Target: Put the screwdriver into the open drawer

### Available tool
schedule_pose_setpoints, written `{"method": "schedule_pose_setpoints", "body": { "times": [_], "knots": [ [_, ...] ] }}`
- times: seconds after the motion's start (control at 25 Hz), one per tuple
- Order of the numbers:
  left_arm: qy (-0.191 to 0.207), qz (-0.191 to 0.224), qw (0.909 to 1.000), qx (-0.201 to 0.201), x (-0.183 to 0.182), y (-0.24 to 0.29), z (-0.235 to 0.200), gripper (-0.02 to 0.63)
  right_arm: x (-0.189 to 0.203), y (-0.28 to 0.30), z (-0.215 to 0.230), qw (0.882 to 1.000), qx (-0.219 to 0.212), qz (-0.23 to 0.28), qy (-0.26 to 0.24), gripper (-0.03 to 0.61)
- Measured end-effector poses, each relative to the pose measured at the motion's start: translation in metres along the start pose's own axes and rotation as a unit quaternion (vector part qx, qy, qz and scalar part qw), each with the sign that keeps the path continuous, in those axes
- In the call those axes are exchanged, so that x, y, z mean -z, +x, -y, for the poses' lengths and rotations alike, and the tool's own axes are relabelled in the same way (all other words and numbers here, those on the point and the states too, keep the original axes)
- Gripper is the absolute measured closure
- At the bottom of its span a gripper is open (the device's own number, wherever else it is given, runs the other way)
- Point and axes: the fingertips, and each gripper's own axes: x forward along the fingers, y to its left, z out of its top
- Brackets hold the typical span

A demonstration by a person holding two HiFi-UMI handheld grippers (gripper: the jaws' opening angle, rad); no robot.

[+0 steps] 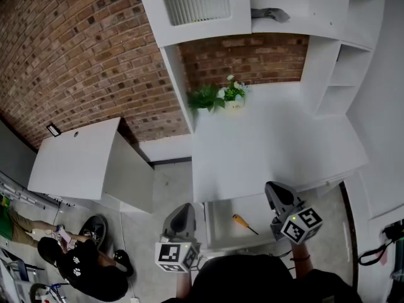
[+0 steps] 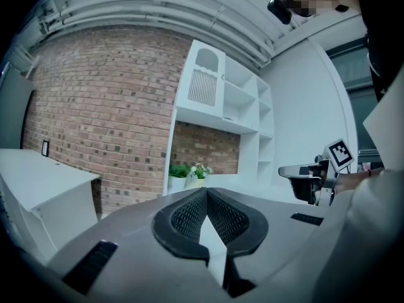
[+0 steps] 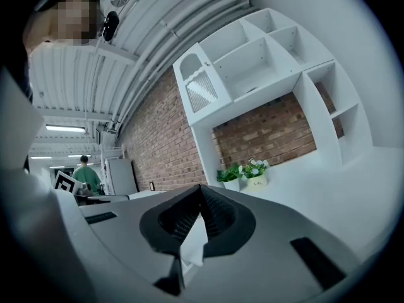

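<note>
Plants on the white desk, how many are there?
2. A leafy green plant stands at the back left corner of the desk. A plant with white flowers stands right beside it, on its right. I see none hidden.

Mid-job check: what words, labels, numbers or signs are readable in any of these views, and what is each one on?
No text here can be read in full.
Dark print on the front of the flower pot: too small to read.
On the left gripper and right gripper: black-and-white square markers only, no letters or digits.
</note>
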Motion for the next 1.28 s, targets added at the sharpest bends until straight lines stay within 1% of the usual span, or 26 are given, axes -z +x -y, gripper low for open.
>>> {"method": "schedule_pose_setpoints", "body": {
  "times": [0.16,0.32,0.48,0.64,0.84,1.28],
  "knots": [
    [-0.002,0.004,0.9999,-0.013,-0.005,0.001,-0.002,0.606,-0.004,-0.002,0.002,1.000,0.001,0.005,-0.004,0.563],
    [0.001,0.005,0.9999,-0.016,-0.002,0.001,-0.006,0.605,-0.004,-0.002,0.004,1.000,0.002,0.006,-0.011,0.563],
    [0.007,0.009,0.9997,-0.019,-0.006,0.003,-0.010,0.604,-0.008,0.000,0.006,1.000,0.006,0.008,-0.017,0.563],
    [0.006,0.002,0.9997,-0.023,-0.005,0.004,-0.013,0.604,-0.009,0.001,0.006,1.000,0.010,0.009,-0.028,0.563],
    [0.009,-0.001,0.9997,-0.023,-0.005,0.008,-0.014,0.606,-0.008,0.000,0.010,0.999,0.019,0.005,-0.040,0.563],
    [0.022,-0.012,0.9995,-0.019,-0.002,0.020,-0.006,0.604,-0.009,0.001,0.021,0.999,0.024,0.003,-0.043,0.563]
  ]
}}
